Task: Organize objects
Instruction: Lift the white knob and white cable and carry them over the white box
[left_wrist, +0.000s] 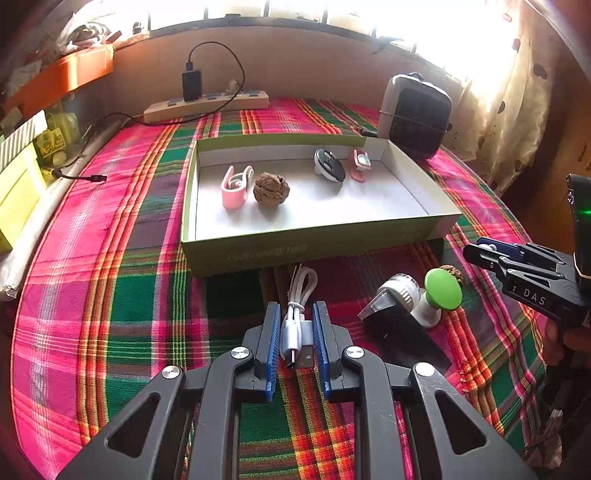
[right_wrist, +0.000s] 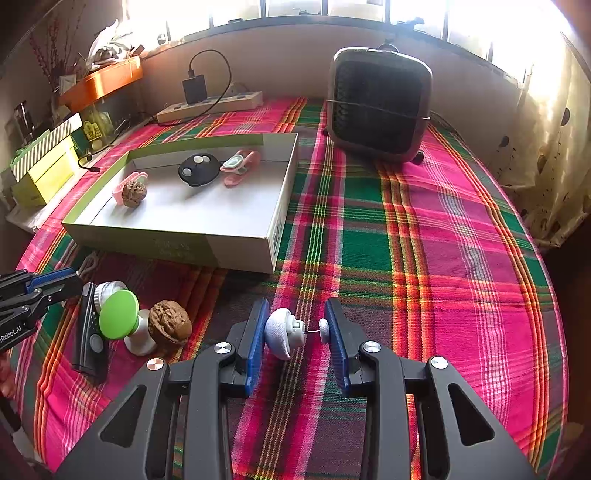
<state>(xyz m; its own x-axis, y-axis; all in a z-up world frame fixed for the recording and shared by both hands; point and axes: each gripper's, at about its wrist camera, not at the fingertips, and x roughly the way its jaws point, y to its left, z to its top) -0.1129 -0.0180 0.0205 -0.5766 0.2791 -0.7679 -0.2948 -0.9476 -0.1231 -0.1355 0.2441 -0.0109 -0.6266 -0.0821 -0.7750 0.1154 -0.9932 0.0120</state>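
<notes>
My left gripper (left_wrist: 294, 323) is shut on a coiled white USB cable (left_wrist: 295, 325), just in front of the green-sided box (left_wrist: 258, 251). My right gripper (right_wrist: 297, 328) is shut on a small white dome-shaped piece with a pin (right_wrist: 286, 332), above the plaid cloth. The box (right_wrist: 177, 247) holds a pink clip (left_wrist: 236, 186), a walnut (left_wrist: 270, 189), a black disc (left_wrist: 330, 165) and a second pink clip (left_wrist: 360, 164). On the cloth lie a green-capped white knob (right_wrist: 120, 314), a second walnut (right_wrist: 169, 325) and a black device (right_wrist: 88, 332).
A black and silver fan heater (right_wrist: 380, 103) stands at the back right. A power strip with a black charger (right_wrist: 207, 103) lies by the back wall. Yellow-green boxes (right_wrist: 48, 170) and an orange tray (right_wrist: 103, 79) crowd the left. Curtains (right_wrist: 550, 147) hang at the right edge.
</notes>
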